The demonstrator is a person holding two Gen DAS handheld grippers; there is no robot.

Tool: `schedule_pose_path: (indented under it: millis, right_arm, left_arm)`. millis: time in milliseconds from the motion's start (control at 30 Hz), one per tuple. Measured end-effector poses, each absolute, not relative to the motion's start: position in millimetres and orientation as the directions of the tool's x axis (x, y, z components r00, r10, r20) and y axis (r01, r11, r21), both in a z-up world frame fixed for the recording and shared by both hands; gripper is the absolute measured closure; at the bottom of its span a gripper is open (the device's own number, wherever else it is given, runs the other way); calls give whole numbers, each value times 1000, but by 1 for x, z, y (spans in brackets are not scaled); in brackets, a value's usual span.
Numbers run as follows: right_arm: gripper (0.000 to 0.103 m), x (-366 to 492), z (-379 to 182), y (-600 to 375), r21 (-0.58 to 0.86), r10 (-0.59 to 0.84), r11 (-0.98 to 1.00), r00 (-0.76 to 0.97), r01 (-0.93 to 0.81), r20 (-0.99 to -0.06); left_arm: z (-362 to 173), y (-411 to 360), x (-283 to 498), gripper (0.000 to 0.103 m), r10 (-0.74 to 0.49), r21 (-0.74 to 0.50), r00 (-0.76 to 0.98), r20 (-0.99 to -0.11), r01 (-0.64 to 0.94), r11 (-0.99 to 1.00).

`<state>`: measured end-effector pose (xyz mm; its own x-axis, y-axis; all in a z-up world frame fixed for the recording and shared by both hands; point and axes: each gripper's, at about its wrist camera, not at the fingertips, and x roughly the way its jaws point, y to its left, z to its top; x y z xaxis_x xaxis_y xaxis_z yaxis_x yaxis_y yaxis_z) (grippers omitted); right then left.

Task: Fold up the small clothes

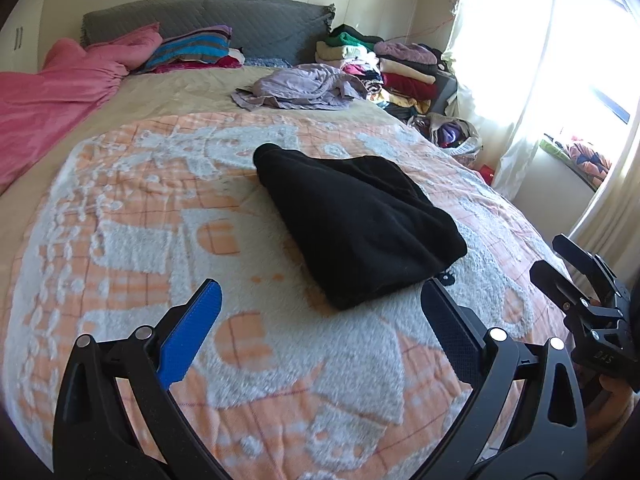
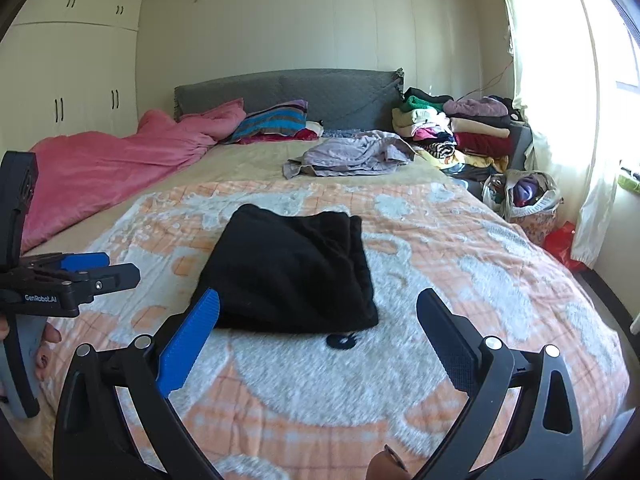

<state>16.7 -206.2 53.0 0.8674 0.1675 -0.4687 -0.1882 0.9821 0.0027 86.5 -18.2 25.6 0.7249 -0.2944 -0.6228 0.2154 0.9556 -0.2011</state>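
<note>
- black garment folded on blanket, long axis runs away from both grippers
- left gripper & right gripper spread wide, holding nothing
- right looks nearer imo

Left tongs and right tongs both gape wide, seemingly empty, side by side.

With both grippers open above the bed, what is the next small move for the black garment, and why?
Probably carry the black garment away, since it already lies folded into a compact bundle on the orange and white blanket. Both the left gripper and the right gripper are open and hold nothing. The right gripper looks nearest, so I would lower it onto the near edge and close.
</note>
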Motion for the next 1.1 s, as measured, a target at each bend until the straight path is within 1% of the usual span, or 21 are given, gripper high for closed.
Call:
schedule_pose_path:
  millis: [200, 300, 667, 1100]
  right_arm:
    - [5, 0, 37, -197, 61, 175, 984, 857, -167, -484]
    - [5, -3, 22, -189, 65, 163, 986, 841, -152, -516]
    - [5, -14, -8, -175, 35, 102, 994, 828, -100, -552]
    - [5, -18, -25, -182, -4, 62, 997, 813, -79, -580]
  left_arm:
    - [10, -3, 67, 10, -279, -190, 716, -640, 204, 960]
    - [0, 2, 58, 10, -275, -196, 711, -647, 193, 961]
    - [-32, 13, 43, 10, -287, -227, 687, -667, 180, 957]
    - [-37, 9, 36, 10, -274, -204, 700, -659, 184, 962]
